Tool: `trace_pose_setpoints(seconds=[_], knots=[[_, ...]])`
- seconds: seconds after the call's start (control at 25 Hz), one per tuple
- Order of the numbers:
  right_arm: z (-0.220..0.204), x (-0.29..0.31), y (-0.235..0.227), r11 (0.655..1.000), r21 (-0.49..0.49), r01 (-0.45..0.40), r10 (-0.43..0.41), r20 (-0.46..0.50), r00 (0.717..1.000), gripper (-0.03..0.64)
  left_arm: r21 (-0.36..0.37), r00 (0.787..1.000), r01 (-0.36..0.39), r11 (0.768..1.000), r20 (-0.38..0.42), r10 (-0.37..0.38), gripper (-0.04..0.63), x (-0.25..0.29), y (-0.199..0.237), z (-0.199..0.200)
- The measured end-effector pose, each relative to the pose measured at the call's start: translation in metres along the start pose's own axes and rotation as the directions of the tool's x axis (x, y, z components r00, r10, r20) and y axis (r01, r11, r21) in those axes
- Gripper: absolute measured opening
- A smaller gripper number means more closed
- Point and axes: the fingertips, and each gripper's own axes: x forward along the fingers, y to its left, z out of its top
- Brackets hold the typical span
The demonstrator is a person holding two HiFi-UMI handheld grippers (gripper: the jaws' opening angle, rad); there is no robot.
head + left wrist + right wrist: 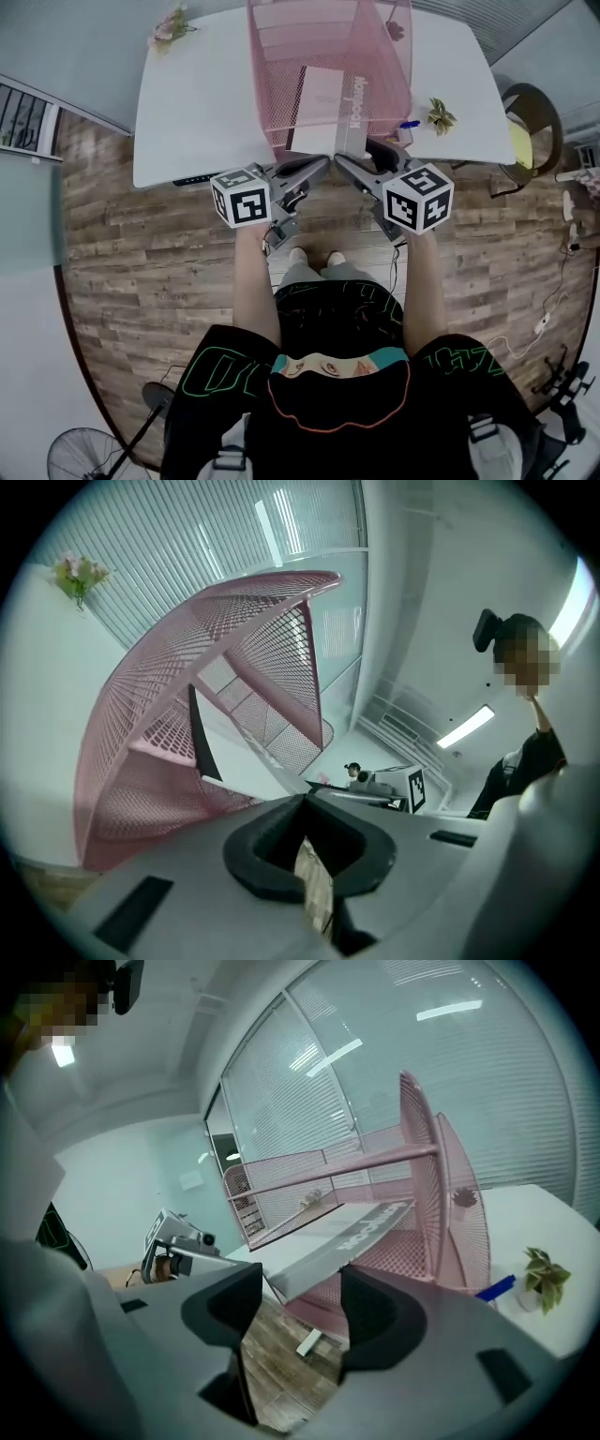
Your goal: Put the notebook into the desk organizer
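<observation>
The pink wire-mesh desk organizer (pixel 281 66) stands on the white table (pixel 187 112). Inside it lies the notebook (pixel 322 98), white cover up, its grey printed spine to the right. The near end of the notebook reaches the organizer's front. My left gripper (pixel 325 161) hovers at the table's front edge, just left of that end, shut with nothing in it (pixel 305 803). My right gripper (pixel 356 150) is open beside it. In the right gripper view the notebook's (pixel 347 1237) near corner sits just ahead of the spread jaws (pixel 302 1302), untouched by the pads.
A small potted plant (pixel 439 115) and a blue pen (pixel 409 124) lie on the table right of the organizer. A flower sprig (pixel 169 26) sits at the far left corner. A chair (pixel 530 122) stands to the right, a fan (pixel 84 455) on the wooden floor.
</observation>
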Motion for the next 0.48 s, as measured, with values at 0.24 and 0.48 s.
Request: trace_pose_setpoints(seconds=[0.24,0.48], knots=[[-0.019,-0.021,-0.012,0.995,-0.095,0.041,-0.055,-0.149,0.987,0.247,-0.021,0.999,0.025,0.999,0.041,-0.024,-0.006,0.013,0.002,0.003],[-0.018,-0.030,-0.003,0.985,-0.171,-0.012,-0.014,-0.154,0.988,0.033,-0.028,0.998,0.017,0.999,0.059,-0.015,-0.006,0.032,0.005,0.007]])
